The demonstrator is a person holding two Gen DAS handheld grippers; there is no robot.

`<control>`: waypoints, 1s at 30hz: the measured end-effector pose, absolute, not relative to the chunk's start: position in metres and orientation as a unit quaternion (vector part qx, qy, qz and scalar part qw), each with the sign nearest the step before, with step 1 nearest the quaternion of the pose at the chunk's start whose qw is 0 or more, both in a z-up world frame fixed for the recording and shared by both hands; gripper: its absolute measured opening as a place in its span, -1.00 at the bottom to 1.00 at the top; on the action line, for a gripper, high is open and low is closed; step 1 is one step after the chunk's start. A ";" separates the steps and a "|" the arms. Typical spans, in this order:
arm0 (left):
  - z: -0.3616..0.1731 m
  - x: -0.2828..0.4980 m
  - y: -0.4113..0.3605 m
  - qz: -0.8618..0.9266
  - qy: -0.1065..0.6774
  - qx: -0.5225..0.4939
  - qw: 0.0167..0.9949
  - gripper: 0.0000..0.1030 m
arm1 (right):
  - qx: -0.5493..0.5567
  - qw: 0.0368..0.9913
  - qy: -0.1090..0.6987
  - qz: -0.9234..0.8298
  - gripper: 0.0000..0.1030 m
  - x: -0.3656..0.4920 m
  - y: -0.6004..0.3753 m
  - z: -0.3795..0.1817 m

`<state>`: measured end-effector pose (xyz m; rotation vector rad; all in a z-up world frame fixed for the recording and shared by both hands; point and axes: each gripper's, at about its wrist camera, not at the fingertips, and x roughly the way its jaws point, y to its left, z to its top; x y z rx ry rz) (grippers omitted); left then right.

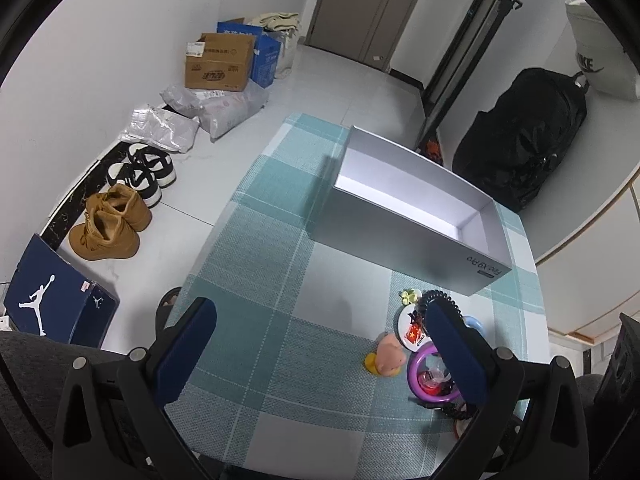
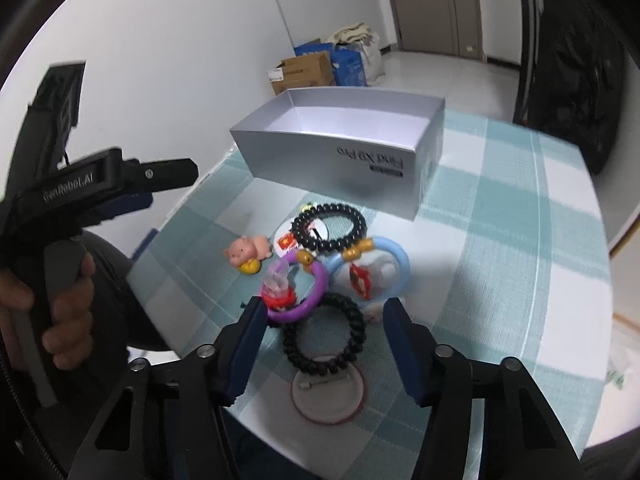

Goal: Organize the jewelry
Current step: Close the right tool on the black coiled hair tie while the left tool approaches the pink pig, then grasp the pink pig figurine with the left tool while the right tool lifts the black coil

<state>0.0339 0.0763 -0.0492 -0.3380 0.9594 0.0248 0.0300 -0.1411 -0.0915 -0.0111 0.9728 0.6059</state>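
An open silver box [image 2: 340,152] stands on the checked tablecloth, also in the left wrist view [image 1: 404,216]. In front of it lies a pile of trinkets: a black bead bracelet [image 2: 329,227], a blue ring [image 2: 394,268], a purple ring [image 2: 308,292], a black coil hair tie [image 2: 324,336], a round badge [image 2: 329,394] and a pink pig figure [image 2: 250,250]. My right gripper [image 2: 324,340] is open, its jaws on either side of the coil hair tie. My left gripper [image 1: 320,344] is open and empty, above the cloth left of the pile [image 1: 424,352].
The table's left edge drops to a floor with shoes [image 1: 112,224], a blue shoe box [image 1: 52,296], parcels and cartons [image 1: 220,60]. A black backpack [image 1: 520,148] stands behind the silver box. The left gripper body [image 2: 100,184] and hand show at left in the right view.
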 end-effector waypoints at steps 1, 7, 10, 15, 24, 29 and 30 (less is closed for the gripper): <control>-0.050 0.034 0.076 0.010 0.463 -0.159 0.872 0.98 | -0.002 0.839 0.464 0.285 0.12 0.031 -0.143 -0.092; -0.054 0.038 0.075 0.002 0.477 -0.158 0.865 0.98 | -0.007 0.829 0.488 0.273 -0.19 0.031 -0.143 -0.102; -0.055 0.037 0.074 0.001 0.479 -0.151 0.865 0.98 | 0.001 0.824 0.493 0.280 -0.32 0.032 -0.143 -0.104; -0.059 0.039 0.076 0.006 0.487 -0.146 0.861 0.97 | 0.028 0.821 0.499 0.277 -0.61 0.035 -0.152 -0.106; -0.065 0.040 0.078 0.017 0.496 -0.144 0.856 0.97 | 0.038 0.826 0.492 0.272 -0.83 0.037 -0.157 -0.104; -0.068 0.036 0.077 0.017 0.504 -0.131 0.854 0.97 | 0.051 0.844 0.459 0.273 -0.83 0.034 -0.164 -0.089; -0.068 0.036 0.075 0.014 0.506 -0.128 0.853 0.97 | 0.055 0.847 0.455 0.270 -0.83 0.035 -0.167 -0.087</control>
